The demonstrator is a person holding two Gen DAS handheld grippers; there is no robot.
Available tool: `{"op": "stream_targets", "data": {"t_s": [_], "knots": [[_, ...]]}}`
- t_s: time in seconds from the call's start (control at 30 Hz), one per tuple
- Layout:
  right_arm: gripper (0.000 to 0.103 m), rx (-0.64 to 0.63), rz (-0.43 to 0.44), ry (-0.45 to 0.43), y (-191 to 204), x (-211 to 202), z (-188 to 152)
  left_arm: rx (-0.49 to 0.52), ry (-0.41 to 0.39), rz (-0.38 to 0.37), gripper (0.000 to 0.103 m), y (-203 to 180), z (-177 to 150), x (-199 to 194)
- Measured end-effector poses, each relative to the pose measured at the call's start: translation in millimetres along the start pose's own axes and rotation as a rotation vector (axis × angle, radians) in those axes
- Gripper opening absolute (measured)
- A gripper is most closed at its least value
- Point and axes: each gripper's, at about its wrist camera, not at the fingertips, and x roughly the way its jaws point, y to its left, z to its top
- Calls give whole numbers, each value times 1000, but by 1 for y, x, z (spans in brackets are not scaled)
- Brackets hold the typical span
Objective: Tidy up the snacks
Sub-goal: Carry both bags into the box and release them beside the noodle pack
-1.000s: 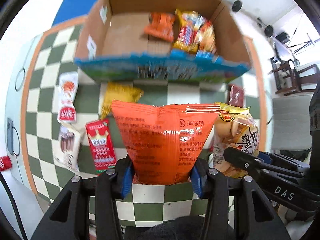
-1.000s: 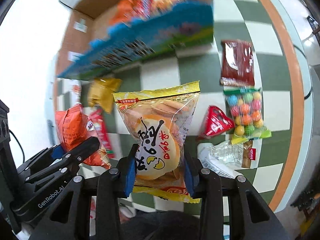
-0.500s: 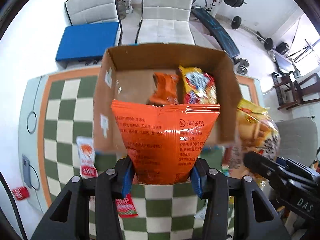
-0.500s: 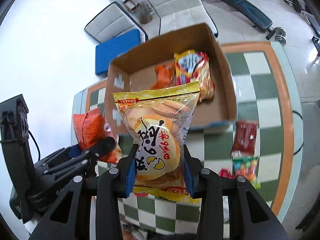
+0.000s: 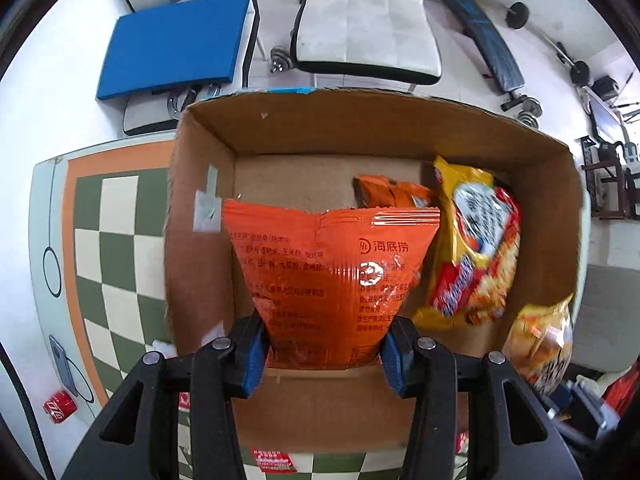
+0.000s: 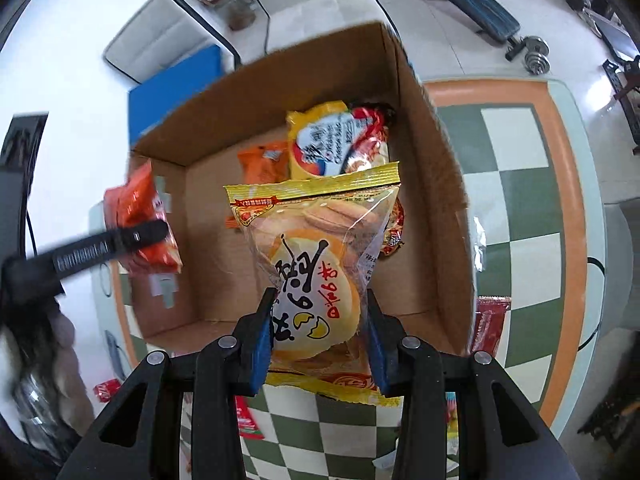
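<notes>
Left wrist view: the left gripper (image 5: 322, 354) points down over the cardboard box (image 5: 200, 264). Its blue pads clench the lower end of an orange snack bag (image 5: 332, 276), which stands upright between the fingers and hangs over the left half of the box floor. Inside the box, at the far right, lie a small orange packet (image 5: 390, 194) and a yellow-and-red snack bag (image 5: 476, 248), the latter leaning against the right wall. At the right edge of the frame, just outside the box's near right corner, the clear cake bag (image 5: 540, 344) shows, blurred. The box sits on a green-and-cream checkered table (image 5: 116, 248) with an orange border. A red can (image 5: 59, 407) lies near the table's left edge. Beyond the table are a blue pad (image 5: 176, 44) and a white chair (image 5: 366, 20).

Right wrist view: the right gripper (image 6: 320, 344) grasps the clear cake bag (image 6: 316, 276) at its lower part; the bag has a yellow top band and stands upright over the near wall of the cardboard box (image 6: 436, 184). The yellow-and-red snack bag (image 6: 336, 140) and small orange packet (image 6: 264, 160) lie at the far end of the box. To the left, the left gripper (image 6: 154, 232), blurred, holds the orange snack bag (image 6: 140, 220) over the box's left wall. A dark red packet (image 6: 490, 324) lies on the checkered table (image 6: 528, 200) just right of the box.
</notes>
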Motion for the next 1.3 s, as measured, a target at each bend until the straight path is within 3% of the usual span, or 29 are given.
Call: {"op": "stream_targets", "data": {"t_s": [0.33, 0.47, 0.57, 0.63, 0.67, 0.7, 1.03, 1.3], "knots": [[42, 26, -34, 65, -12, 36, 10, -23, 55, 23, 45, -2, 29, 27], [43, 39, -38, 92, -16, 43, 13, -54, 67, -15, 45, 1, 30, 31], [48, 56, -48, 123, -19, 48, 15, -67, 43, -7, 57, 3, 30, 28], [75, 67, -43, 141, -21, 49, 15, -72, 21, 0, 88, 4, 29, 24], [88, 66, -46, 141, -20, 49, 15, -73, 12, -2, 89, 4, 28, 21], [89, 63, -48, 135, -19, 47, 14, -72, 8, -5, 89, 4, 28, 20], [89, 17, -68, 112, -1, 39, 11, -60, -24, -2, 89, 1, 8, -3], [91, -21, -70, 83, -3, 16, -2, -25, -101, -15, 89, -6, -36, -37]]}}
